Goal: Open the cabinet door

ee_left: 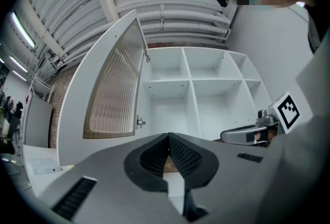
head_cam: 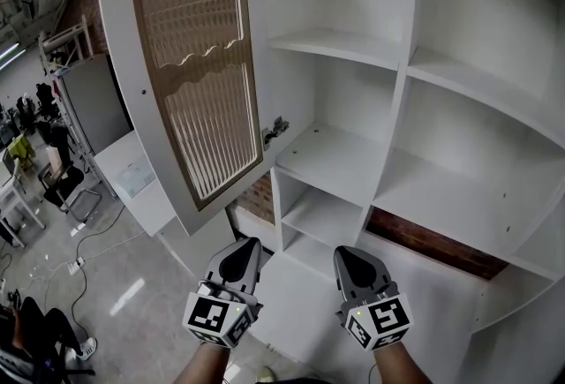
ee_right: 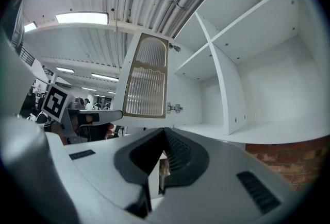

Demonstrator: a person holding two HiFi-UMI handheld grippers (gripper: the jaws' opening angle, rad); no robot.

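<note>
The white cabinet [head_cam: 402, 100] stands with its shelves showing. Its door [head_cam: 190, 64], white-framed with a ribbed glass panel, is swung wide to the left, its inner face toward me. The door also shows in the left gripper view [ee_left: 116, 89] and the right gripper view [ee_right: 147, 81]. Two hinges [head_cam: 275, 131] sit on the cabinet's left wall. My left gripper [head_cam: 240, 252] [ee_left: 168, 138] and right gripper [head_cam: 351, 259] [ee_right: 165, 133] hang side by side below the lower shelves. Both are shut with nothing between the jaws, and neither touches the door.
A low white desk [head_cam: 132, 179] and a grey cabinet [head_cam: 93, 104] stand left of the open door. An office chair [head_cam: 66, 188] and floor cables [head_cam: 79, 263] lie further left. Brick wall [head_cam: 424, 241] shows behind the lower shelves.
</note>
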